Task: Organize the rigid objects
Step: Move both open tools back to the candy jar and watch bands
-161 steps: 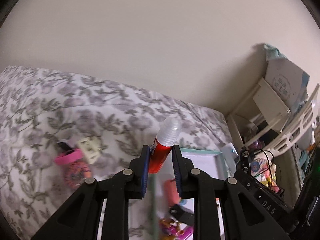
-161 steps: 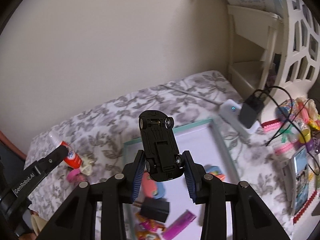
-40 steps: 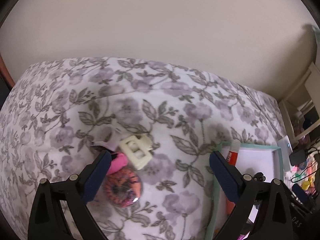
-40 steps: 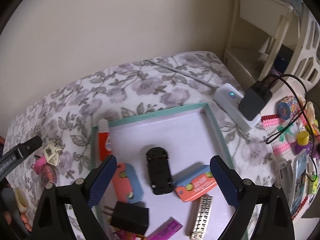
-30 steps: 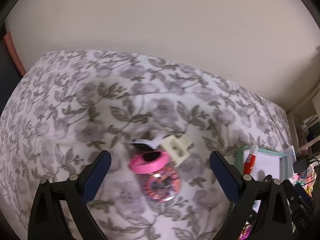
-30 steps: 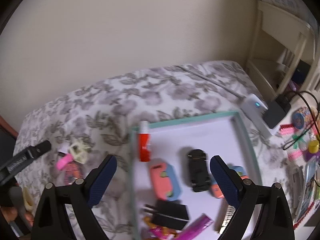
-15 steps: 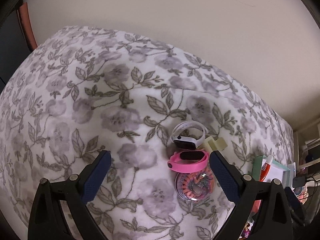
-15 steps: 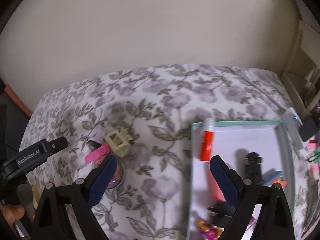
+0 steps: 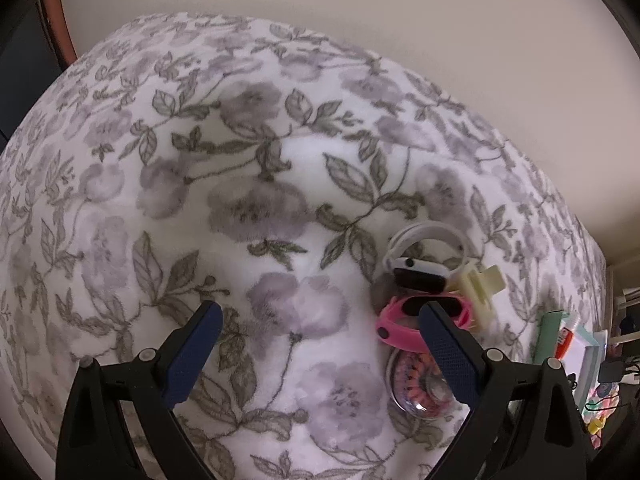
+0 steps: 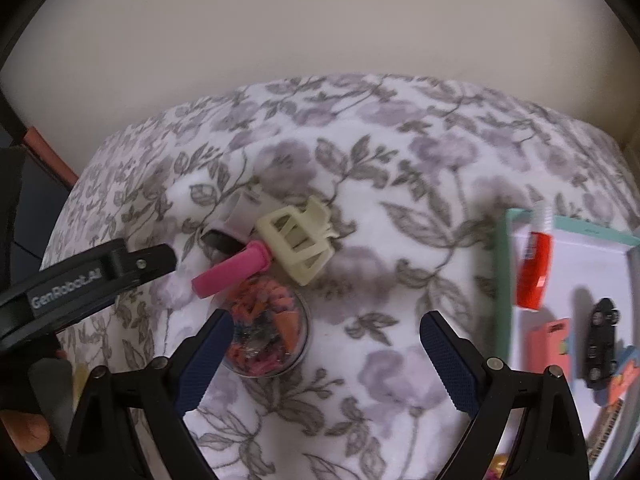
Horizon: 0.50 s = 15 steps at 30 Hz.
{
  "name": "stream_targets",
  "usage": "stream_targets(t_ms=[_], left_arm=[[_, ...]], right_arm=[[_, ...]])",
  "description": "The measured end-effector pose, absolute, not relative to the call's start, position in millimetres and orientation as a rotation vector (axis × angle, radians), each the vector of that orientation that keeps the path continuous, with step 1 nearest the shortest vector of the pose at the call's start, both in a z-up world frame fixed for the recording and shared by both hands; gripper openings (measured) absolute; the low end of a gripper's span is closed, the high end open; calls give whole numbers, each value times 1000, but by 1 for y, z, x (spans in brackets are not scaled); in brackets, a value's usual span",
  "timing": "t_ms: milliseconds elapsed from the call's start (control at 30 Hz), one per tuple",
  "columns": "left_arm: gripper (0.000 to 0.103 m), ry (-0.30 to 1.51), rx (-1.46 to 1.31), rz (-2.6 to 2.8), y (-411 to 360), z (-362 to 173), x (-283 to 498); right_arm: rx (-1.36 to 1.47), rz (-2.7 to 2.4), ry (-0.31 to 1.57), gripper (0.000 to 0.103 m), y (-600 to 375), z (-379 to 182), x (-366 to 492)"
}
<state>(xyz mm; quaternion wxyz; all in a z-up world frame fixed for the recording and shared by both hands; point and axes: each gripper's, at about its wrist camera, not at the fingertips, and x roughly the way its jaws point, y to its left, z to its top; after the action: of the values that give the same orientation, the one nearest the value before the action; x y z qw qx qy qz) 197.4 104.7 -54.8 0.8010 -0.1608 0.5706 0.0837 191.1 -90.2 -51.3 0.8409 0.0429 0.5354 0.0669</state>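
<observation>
On the flowered bed cover lies a small cluster: a white smartwatch (image 9: 420,272), a pink wristband (image 9: 404,326) (image 10: 230,270), a cream hair claw (image 9: 482,286) (image 10: 300,246) and a clear round case of orange bits (image 9: 418,388) (image 10: 266,334). My left gripper (image 9: 320,338) is open and empty, with the cluster by its right finger. My right gripper (image 10: 324,346) is open and empty above the cover, its left finger overlapping the round case. At the right, the teal-rimmed tray (image 10: 505,280) holds a red glue bottle (image 10: 534,272), a black toy car (image 10: 600,346) and a coral case (image 10: 550,350).
The left gripper's black arm (image 10: 88,276) reaches in from the left in the right wrist view. A beige wall stands behind the bed. Cables and small colourful items (image 9: 604,396) crowd the floor past the tray. A hand (image 10: 24,432) shows at the lower left.
Both grippers let go of the glue bottle and the toy car, which now lie in the tray. Both swung left and closer to the watch and hair claw cluster.
</observation>
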Motion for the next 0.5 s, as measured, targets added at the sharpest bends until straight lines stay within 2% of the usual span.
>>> stream_targets(t_ms=[500], left_arm=[[99,1242,-383,207,119,-66,197]], right_arm=[[75,230,1166,96,-63,-77,193]])
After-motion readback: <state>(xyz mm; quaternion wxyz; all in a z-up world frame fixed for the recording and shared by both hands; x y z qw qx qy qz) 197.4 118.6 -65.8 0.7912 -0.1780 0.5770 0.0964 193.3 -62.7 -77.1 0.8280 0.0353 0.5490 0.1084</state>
